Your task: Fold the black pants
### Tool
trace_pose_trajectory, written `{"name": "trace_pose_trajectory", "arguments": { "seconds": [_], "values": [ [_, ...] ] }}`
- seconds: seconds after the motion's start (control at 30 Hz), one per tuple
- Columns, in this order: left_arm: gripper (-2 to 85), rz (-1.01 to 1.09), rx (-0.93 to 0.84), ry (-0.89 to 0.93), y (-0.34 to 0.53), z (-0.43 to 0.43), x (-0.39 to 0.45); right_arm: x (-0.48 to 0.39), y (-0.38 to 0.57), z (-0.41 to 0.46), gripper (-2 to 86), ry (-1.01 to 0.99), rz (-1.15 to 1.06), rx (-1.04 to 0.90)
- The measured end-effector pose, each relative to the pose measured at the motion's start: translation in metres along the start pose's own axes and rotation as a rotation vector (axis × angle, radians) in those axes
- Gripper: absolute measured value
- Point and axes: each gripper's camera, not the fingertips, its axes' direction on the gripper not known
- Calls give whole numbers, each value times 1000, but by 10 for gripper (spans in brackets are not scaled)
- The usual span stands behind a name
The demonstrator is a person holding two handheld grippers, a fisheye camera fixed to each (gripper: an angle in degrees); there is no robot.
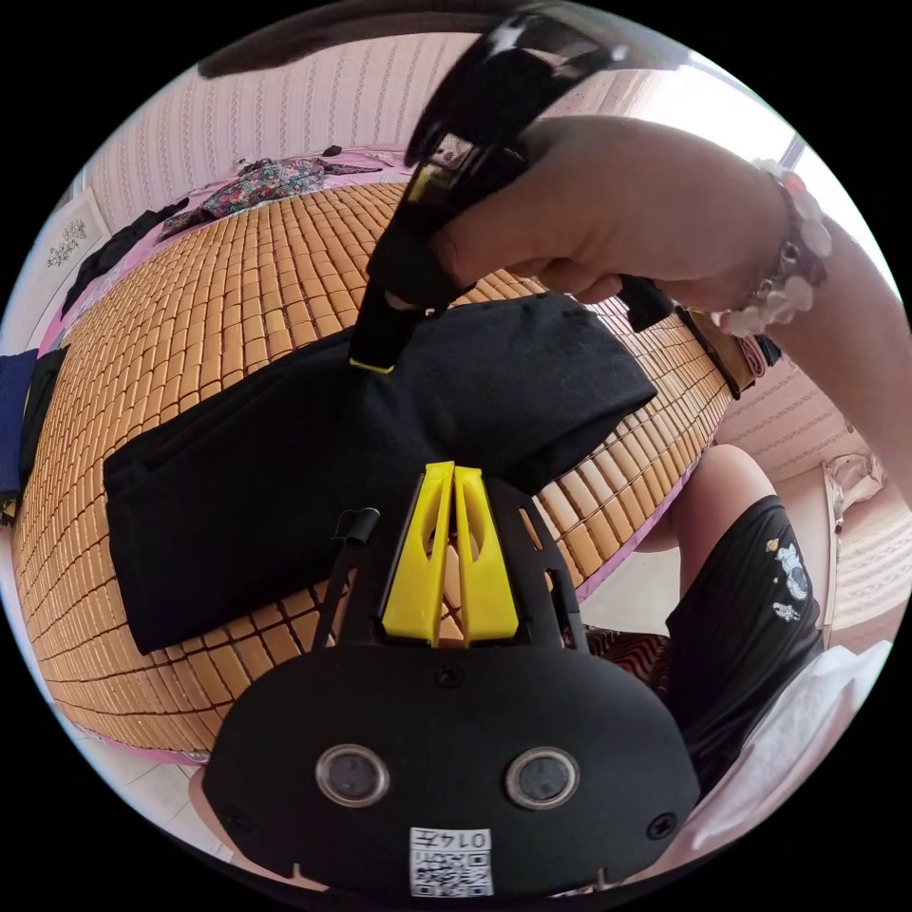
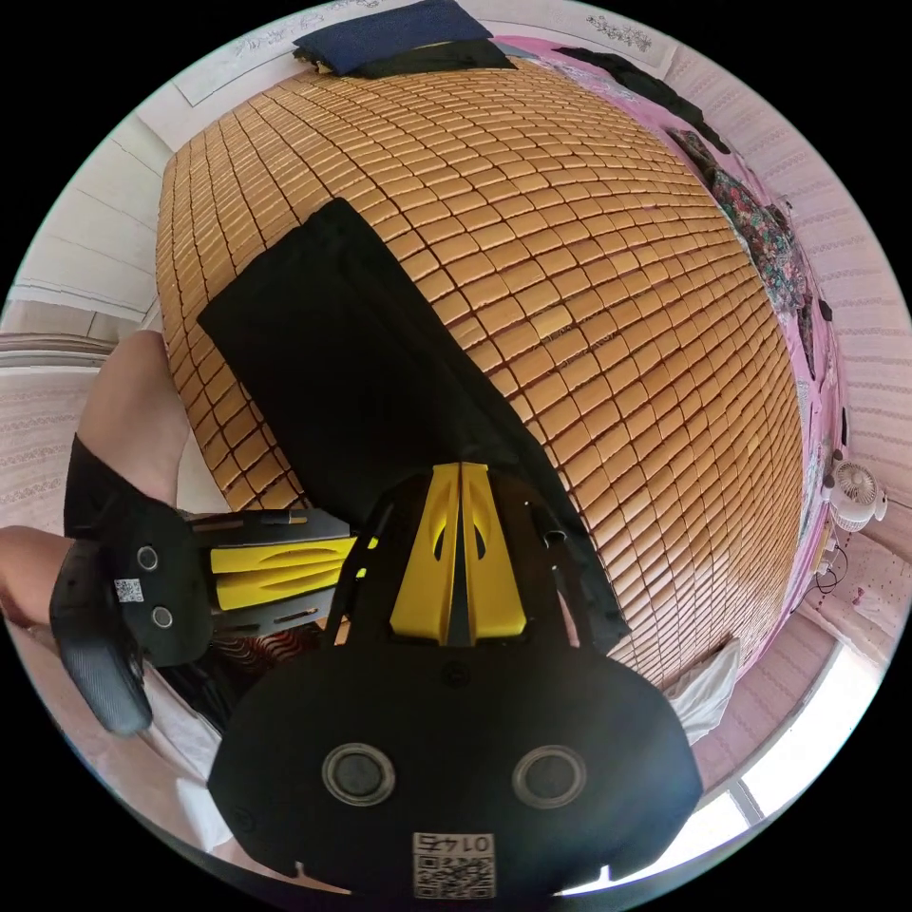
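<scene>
Across the wide orange bamboo-tile mat (image 2: 589,285), mostly bare beyond it, the folded black pants (image 1: 313,456) lie along the near edge, the left gripper (image 1: 453,470) and right gripper (image 2: 462,467) both narrowed, jaws together, over the cloth's edges.

The pants (image 1: 313,465) are plain black on a mat (image 2: 608,285) of small orange-tan tiles, edged by a pink sheet (image 2: 665,104). Both grippers have yellow jaws on black bodies. A floral cloth (image 1: 261,180) mixes green, red and pink; a folded cloth (image 2: 389,28) is navy.
</scene>
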Motion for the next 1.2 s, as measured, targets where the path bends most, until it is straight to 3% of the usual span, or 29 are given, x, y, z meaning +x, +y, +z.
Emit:
{"name": "trace_pose_trajectory", "arguments": {
  "seconds": [0.13,0.27,0.43,0.6,0.7,0.83,1.0,1.2],
  "values": [
    [-6,-38,-16,36,-8,4,-8,25,-5,-2,1,-91,65,-78],
    [-6,-30,-38,83,-21,4,-19,48,28,-13,3,-174,142,10],
    [0,-92,-23,71,-21,-28,-50,101,188,-42,24,-398,430,425],
    [12,-370,91,-165,12,-76,-128,143,349,-20,97,-286,781,485],
    [31,-536,75,-175,24,-77,-169,162,410,6,143,-409,946,481],
    [55,-622,71,-71,24,-67,-191,167,446,37,88,-667,1006,514],
    [50,-563,26,-58,1,-61,-191,178,486,29,24,-746,1039,610],
    [35,-502,-18,50,-40,-38,-176,204,529,-55,23,-638,982,879]
  ]
}}
